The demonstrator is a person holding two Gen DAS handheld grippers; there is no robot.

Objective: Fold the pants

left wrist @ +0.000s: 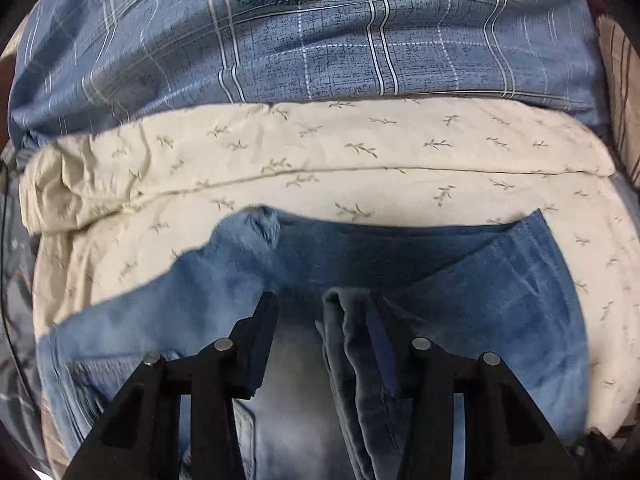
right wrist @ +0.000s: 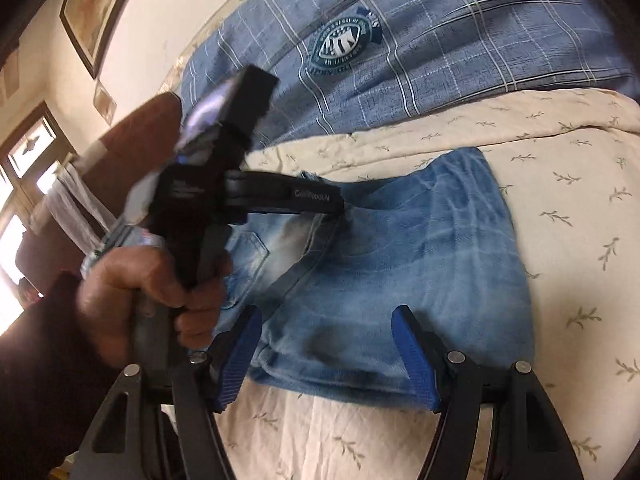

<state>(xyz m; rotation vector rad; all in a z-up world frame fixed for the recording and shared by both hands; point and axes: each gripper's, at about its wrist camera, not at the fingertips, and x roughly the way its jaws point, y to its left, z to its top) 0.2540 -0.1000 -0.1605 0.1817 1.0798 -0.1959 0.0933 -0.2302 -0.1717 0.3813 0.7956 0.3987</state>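
Bedroom: bed w/ cream leaf-print sheet [right wrist: 560, 184], blue plaid duvet [right wrist: 460, 60] behind, framed picture [right wrist: 98, 8] on the wall.

Left gripper [left wrist: 320, 300]: jaws stood wide, a bunched ridge of denim lying against the inner face of one finger, not pinched. Right gripper [right wrist: 326, 316]: blue pads spread wide, nothing between them, hovering just over the near edge of the jeans [right wrist: 400, 240]. The jeans lay on the sheet already doubled into a short block, roughly mid-bed, near the duvet.

Step, as I judged it: late in the fold, prob. releasing or re-gripping at the mid crease. Next move would call for closing on the bunched layers w/o dragging the stack, then carrying them over squarely.

Views: right wrist alone showed the left hand [right wrist: 152, 288] on its handle and the whole folded outline; left wrist alone showed the bunched ridge and a frayed rip [left wrist: 266, 224] at the far edge.
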